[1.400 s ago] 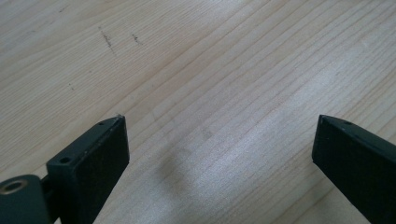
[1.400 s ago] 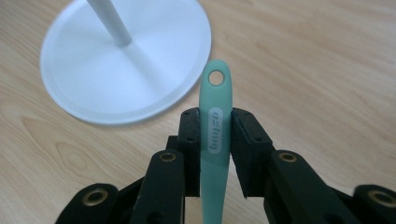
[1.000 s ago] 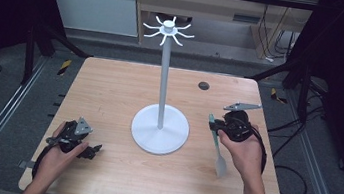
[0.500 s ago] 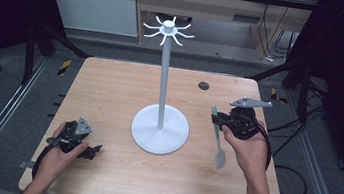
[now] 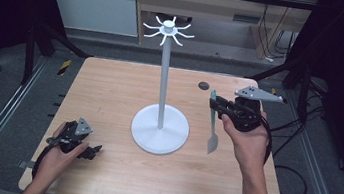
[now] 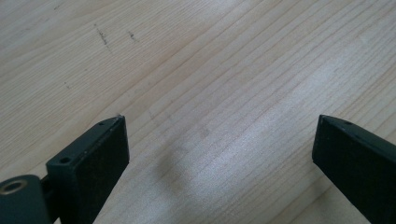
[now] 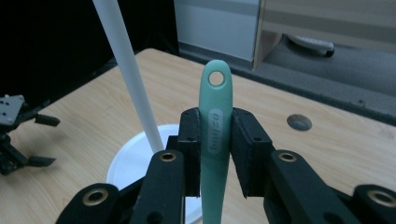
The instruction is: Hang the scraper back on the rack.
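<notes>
A white stand [image 5: 164, 76] rises from a round base [image 5: 160, 128] at the table's middle, and a ring of hooks [image 5: 168, 30] crowns it. To its right, my right gripper [image 5: 215, 106] is shut on the handle of a pale green spatula [image 5: 213, 127], whose blade hangs down above the table. In the right gripper view the handle [image 7: 216, 93] stands upright between the pads [image 7: 246, 140], its hanging hole just above them, and the stand's pole [image 7: 126, 60] is to the left. My left gripper [image 5: 95, 150] rests on the table at the front left, open over bare wood [image 6: 219, 154].
A small dark round grommet [image 5: 204, 85] sits in the wooden table [image 5: 110, 89] behind the right gripper. Black frame struts [image 5: 42, 34] flank the table's back corners. A cable [image 5: 267, 140] trails from the right gripper.
My right hand has risen with the spatula, so the blade now hangs higher off the table and more upright. The left hand has kept still.
</notes>
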Available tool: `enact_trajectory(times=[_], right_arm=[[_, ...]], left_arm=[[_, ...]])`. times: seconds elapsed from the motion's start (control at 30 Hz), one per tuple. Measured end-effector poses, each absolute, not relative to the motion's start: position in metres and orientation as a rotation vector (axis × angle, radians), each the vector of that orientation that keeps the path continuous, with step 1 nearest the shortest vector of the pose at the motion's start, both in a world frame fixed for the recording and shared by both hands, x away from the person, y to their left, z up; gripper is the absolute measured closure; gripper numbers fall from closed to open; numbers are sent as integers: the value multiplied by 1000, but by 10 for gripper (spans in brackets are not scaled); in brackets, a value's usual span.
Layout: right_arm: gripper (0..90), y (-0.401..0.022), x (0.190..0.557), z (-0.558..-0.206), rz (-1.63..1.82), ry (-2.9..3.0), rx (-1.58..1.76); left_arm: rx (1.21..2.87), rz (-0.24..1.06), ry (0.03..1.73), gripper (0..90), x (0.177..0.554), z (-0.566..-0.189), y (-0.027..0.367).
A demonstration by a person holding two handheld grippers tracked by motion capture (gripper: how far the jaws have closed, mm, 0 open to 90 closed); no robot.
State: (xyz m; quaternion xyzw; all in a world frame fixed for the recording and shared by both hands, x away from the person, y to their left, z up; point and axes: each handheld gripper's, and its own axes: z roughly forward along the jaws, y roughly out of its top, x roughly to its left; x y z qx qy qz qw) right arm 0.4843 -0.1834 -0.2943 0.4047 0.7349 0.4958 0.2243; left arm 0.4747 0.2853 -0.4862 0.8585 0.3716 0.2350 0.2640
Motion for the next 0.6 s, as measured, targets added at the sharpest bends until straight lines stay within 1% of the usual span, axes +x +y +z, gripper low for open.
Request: enact_trajectory(times=[0.6], right_arm=[[744,-157,479,-247,1459,1955,1020]], left_arm=[[2312,641,1007,36,474,-485,286]])
